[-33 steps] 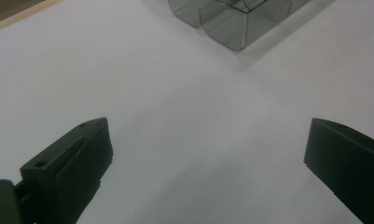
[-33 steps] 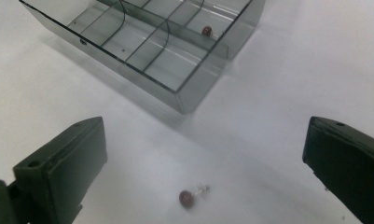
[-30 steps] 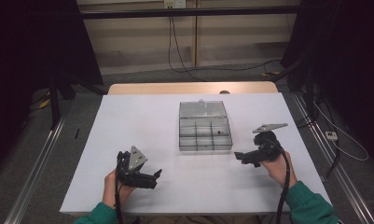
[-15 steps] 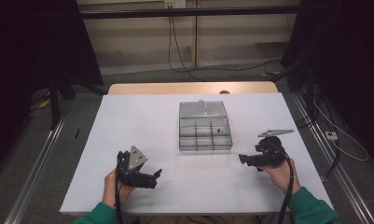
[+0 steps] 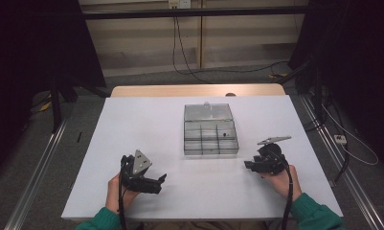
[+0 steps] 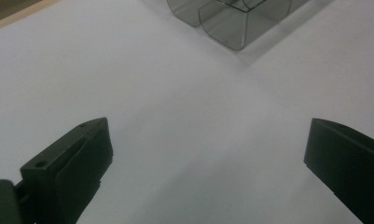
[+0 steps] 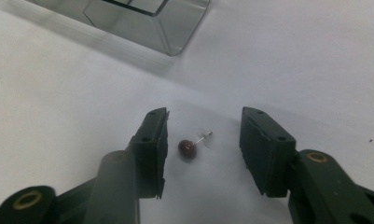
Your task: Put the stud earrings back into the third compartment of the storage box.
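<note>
A small pin with a round dark-brown head (image 7: 187, 148) and a thin metal shaft lies on the white table (image 5: 146, 129). My right gripper (image 7: 204, 116) stands over it with a jaw on each side. The jaws have just been closing, and a gap remains between each pad and the pin. From above, the right gripper (image 5: 249, 165) is at the near right, just off the corner of a clear compartment box (image 5: 211, 152). At the near left my left gripper (image 5: 160, 183) is wide open (image 6: 208, 126) with bare table between its jaws.
The clear box has its lid (image 5: 207, 111) laid open at the far side, and its compartments hold a few small dark bits. A corner of the box (image 6: 231, 28) lies ahead of the left gripper and another corner (image 7: 147, 23) ahead of the right. A wooden strip (image 5: 194, 90) edges the table's far side.
The right gripper has shifted slightly toward the near edge and its jaws have narrowed. The left gripper has not moved.
</note>
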`<act>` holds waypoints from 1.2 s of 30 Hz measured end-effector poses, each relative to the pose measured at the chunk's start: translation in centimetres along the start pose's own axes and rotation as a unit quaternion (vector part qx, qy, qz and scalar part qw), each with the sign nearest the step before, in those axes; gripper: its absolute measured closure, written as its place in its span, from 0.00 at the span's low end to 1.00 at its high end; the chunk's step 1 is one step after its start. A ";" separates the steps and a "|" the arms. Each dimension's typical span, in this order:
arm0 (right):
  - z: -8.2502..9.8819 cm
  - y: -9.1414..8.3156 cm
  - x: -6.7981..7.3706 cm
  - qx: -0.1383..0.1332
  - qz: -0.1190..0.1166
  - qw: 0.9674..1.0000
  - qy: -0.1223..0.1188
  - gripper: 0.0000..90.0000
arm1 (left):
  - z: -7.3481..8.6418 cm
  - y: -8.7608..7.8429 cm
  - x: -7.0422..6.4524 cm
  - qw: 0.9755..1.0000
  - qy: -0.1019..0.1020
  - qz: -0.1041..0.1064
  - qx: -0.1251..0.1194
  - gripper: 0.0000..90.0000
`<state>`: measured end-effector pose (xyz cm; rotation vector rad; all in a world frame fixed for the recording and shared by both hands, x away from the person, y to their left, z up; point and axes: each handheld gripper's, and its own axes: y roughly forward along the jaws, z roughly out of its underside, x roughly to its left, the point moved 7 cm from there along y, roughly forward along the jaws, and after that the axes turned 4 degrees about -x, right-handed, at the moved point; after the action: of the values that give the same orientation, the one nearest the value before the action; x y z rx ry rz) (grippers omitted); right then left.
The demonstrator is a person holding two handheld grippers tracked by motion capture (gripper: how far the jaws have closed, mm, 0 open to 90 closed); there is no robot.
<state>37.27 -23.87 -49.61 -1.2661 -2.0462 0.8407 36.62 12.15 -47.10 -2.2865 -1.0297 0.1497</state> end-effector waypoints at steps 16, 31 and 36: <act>0.1 0.2 0.3 0.006 0.023 0.999 -0.028 0.84 | -0.1 -0.1 0.1 1.000 -0.001 -0.003 -0.002 0.01; 0.2 0.1 0.3 0.010 0.020 0.999 -0.043 0.90 | 0.0 -0.1 0.1 1.000 0.003 -0.002 0.000 0.01; 0.2 0.1 0.2 0.009 0.013 0.999 -0.043 0.90 | 0.0 -0.1 0.1 1.000 0.001 -0.003 -0.001 0.01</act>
<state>37.09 -23.70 -49.75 -1.2690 -2.0888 0.9368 36.64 12.26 -47.01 -2.2846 -1.0357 0.1430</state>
